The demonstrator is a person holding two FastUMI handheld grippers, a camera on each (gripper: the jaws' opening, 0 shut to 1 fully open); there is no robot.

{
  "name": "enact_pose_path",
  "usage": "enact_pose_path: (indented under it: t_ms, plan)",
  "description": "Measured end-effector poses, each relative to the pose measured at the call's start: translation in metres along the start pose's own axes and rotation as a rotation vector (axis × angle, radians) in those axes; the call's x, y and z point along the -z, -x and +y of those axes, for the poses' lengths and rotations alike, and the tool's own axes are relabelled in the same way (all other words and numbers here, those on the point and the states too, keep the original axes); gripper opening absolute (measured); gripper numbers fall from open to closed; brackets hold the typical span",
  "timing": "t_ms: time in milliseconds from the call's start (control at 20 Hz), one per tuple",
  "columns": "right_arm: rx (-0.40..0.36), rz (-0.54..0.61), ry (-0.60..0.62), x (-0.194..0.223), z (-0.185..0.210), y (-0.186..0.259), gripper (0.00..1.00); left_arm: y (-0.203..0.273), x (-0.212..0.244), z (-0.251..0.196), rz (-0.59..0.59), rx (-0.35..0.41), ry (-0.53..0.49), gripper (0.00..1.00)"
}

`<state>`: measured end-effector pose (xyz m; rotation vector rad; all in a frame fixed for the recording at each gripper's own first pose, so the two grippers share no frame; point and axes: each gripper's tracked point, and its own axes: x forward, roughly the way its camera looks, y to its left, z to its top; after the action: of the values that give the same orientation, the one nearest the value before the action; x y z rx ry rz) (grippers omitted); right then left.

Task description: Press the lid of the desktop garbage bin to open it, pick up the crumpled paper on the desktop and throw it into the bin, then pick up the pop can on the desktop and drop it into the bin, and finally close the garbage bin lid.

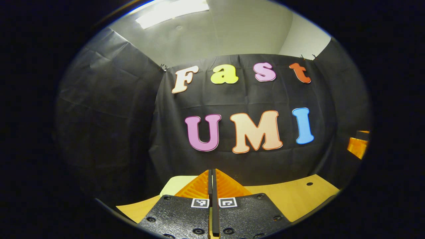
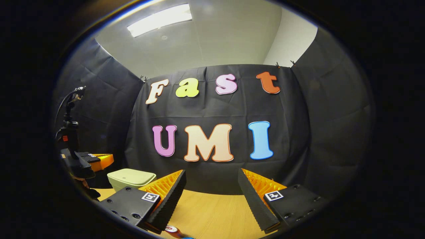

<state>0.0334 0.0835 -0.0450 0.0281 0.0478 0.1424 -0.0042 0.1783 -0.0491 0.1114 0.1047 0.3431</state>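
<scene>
Our right gripper (image 2: 212,186) stood wide open over the table (image 2: 212,212), holding nothing, the left gripper (image 1: 212,181) pressed shut on nothing, while the garbage bin (image 2: 131,177) (lid down, long axis running left-right) sat at the table's far left.

No readable txt on bin (image 2: 131,178), table (image 2: 212,209) or can top (image 2: 172,229); gripper tags are just coded squares

- Left gripper (image 1: 212,176): fingers pressed together, nothing between them, pointing to 12 o'clock; also at 9 o'clock in the right gripper view.
- Right gripper (image 2: 212,186): fingers spread wide, holding nothing.
</scene>
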Motion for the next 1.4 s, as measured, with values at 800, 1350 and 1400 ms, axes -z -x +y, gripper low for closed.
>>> enact_pose_path:
  t_ms: [800, 1350, 1400]
  plan:
    - [0.09, 0.092, 0.056, 0.029, 0.029, -0.001, 0.99, -0.056, 0.109, 0.028, 0.196, 0.084, 0.054, 0.0]
    - [0.07, 0.102, 0.052, 0.027, 0.019, -0.001, 0.99, -0.047, 0.082, 0.029, 0.05, 0.066, 0.098, 0.0]
    - [0.062, 0.109, 0.046, 0.03, 0.018, 0.0, 0.99, -0.046, 0.074, 0.029, 0.037, 0.064, 0.088, 0.0]
